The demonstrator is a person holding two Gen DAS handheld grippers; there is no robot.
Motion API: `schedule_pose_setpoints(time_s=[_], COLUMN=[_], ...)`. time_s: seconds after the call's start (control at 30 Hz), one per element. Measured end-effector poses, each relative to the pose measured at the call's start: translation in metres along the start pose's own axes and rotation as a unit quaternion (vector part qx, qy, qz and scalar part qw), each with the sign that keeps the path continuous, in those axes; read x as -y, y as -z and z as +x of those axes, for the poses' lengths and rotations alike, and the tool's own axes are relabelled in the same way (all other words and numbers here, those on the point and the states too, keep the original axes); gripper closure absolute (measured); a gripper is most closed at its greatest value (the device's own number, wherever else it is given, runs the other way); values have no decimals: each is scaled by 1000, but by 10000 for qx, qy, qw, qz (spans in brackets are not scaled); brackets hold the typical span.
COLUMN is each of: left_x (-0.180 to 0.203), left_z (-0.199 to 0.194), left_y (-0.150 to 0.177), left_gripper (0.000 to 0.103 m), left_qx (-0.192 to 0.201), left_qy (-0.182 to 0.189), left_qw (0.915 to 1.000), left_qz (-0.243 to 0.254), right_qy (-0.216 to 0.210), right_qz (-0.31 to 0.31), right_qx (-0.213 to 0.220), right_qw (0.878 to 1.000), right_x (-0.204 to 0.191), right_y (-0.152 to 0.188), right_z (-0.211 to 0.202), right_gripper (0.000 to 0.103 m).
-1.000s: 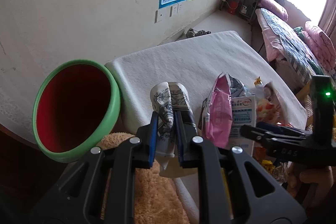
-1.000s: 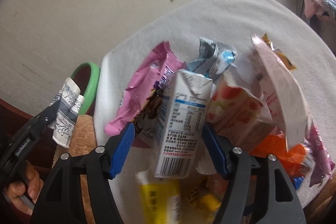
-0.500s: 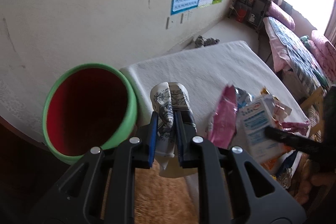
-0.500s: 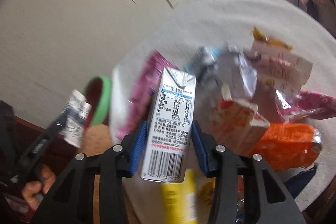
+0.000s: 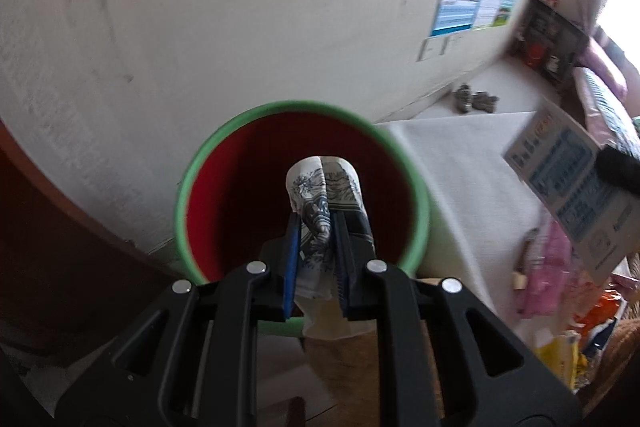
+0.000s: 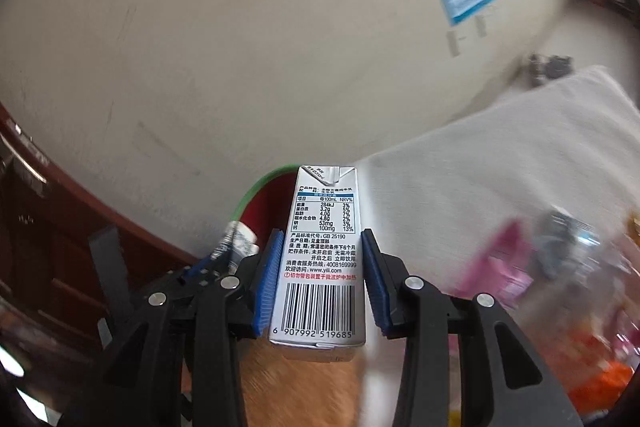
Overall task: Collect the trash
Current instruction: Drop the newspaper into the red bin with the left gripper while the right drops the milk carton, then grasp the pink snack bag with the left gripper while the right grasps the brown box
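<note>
Black plastic fingers (image 5: 362, 291), blue ribbed pads (image 6: 267, 283), silver screws (image 5: 256, 268).

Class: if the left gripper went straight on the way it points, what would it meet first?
Probably the red inside of the green-rimmed bin: the left gripper, shut on a crumpled paper cup, points into its mouth. Depth is unclear.

Crumpled printed paper cup (image 5: 326, 215) pinched between ribbed blue rubbery pads (image 5: 291, 269) on the matt black plastic left gripper (image 5: 316, 267). Smooth green-rimmed plastic bin (image 5: 182, 211), red inside. Glossy coated-card milk carton (image 6: 322, 259) in the right gripper (image 6: 320, 279). Rough white cloth on the table (image 5: 460, 167). Shiny pink foil wrapper (image 5: 548, 275).
</note>
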State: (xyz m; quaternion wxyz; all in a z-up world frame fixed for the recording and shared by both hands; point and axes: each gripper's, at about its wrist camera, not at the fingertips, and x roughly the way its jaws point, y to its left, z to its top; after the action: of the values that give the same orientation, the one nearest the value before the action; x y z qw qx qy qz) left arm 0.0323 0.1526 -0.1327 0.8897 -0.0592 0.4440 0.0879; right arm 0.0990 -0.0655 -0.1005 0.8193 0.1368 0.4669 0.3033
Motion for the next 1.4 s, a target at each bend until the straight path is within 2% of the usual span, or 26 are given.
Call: schedule_pose_setpoints(time_s=[0.13,0.17,0.2,0.27,0.4,0.77,0.93,1.03,1.2,1.3,1.4], left_x=[-19,-23,-27,-28,-32,-17,7,35,105,148,176], left_z=[10,11,12,11,8,7,0,-3,-8,-1,14], left_y=[1,2,2,1,-3,1,6,12,23,25,23], left_gripper=[88,84,67,45,45,45,45,45,45,45,45], left_qx=[-122,-124,-122,-25,84,20,-14,-97,-149,-294,-518], left_qy=[-165,-187,-228,-245,-266,27,260,560,977,1356,1541], left_qw=[9997,9997,9995,9995,9994,9998,9996,9983,9905,9824,9773], left_qz=[-121,-140,-164,-208,-214,-219,-90,100,961,1254,1362], right_qy=[-44,-39,-32,-10,15,331,863,1203,1846,1894,1909], right_qz=[-423,-479,-501,-523,-613,-327,-223,-102,114,530,799], right_qx=[-302,-347,-371,-403,-332,-256,-64,0,131,274,425], right_qw=[9986,9982,9980,9978,9976,9986,9960,9927,9827,9801,9774], right_x=[-35,-41,-47,-55,-63,-29,2,24,64,88,104], right_y=[-13,-16,-16,-16,-12,28,57,76,103,113,120], right_z=[51,61,64,72,66,18,-17,-38,-69,-84,-97], right_gripper=[65,64,63,62,60,57,50,50,50,50,50])
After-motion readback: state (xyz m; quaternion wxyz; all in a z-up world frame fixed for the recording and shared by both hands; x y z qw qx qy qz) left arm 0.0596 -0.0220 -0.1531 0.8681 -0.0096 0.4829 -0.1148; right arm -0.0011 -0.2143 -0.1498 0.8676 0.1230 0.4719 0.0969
